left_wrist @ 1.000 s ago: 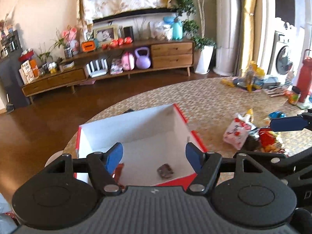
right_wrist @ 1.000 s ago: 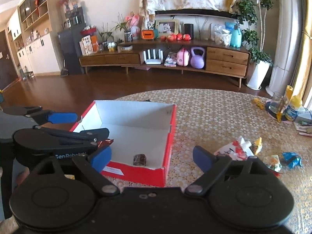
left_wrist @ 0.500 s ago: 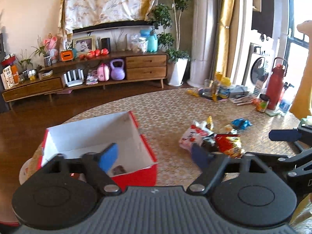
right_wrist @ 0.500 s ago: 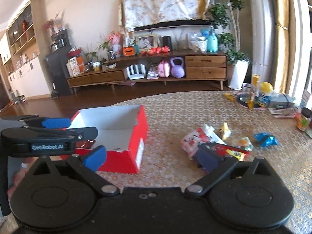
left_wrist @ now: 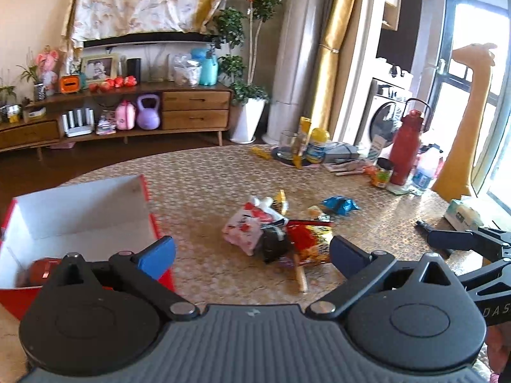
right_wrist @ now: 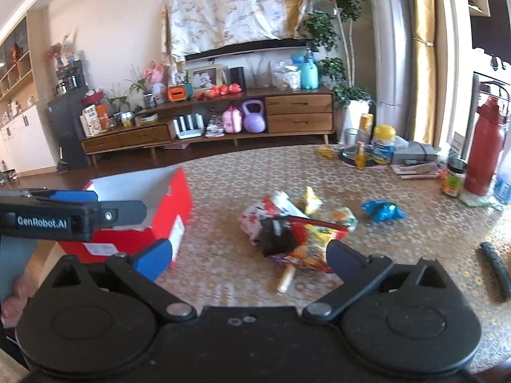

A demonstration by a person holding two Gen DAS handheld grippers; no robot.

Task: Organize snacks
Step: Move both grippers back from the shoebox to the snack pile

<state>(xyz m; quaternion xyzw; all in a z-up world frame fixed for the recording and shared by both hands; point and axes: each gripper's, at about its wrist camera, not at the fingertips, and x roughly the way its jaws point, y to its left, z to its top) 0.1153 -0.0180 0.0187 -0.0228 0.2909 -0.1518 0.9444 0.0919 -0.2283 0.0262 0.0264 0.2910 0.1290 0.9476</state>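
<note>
Lying heaped mid-table: a loose pile of crinkled foil and plastic snack packets (left_wrist: 281, 233) in white, red, black and yellow, a pale stick poking out at the near edge. Resting just to the right, apart from the heap: a blue crumpled wrapper (left_wrist: 340, 205). Sitting to the left on the patterned beige tablecloth (left_wrist: 204, 198): an open red cardboard box with white inner walls (left_wrist: 76, 210), a red packet half hidden in its near corner, the box's left side cut off. Standing far right: a tall red metal bottle (right_wrist: 485, 146) among jars and papers. Opening wide with nothing between the blue pads: the black left gripper (left_wrist: 252, 252). Standing spread, equally empty, facing the heap: the black right gripper (right_wrist: 249, 255). Lying blurred at right: a dark rod-like thing (right_wrist: 496, 269), hard to identify.
</note>
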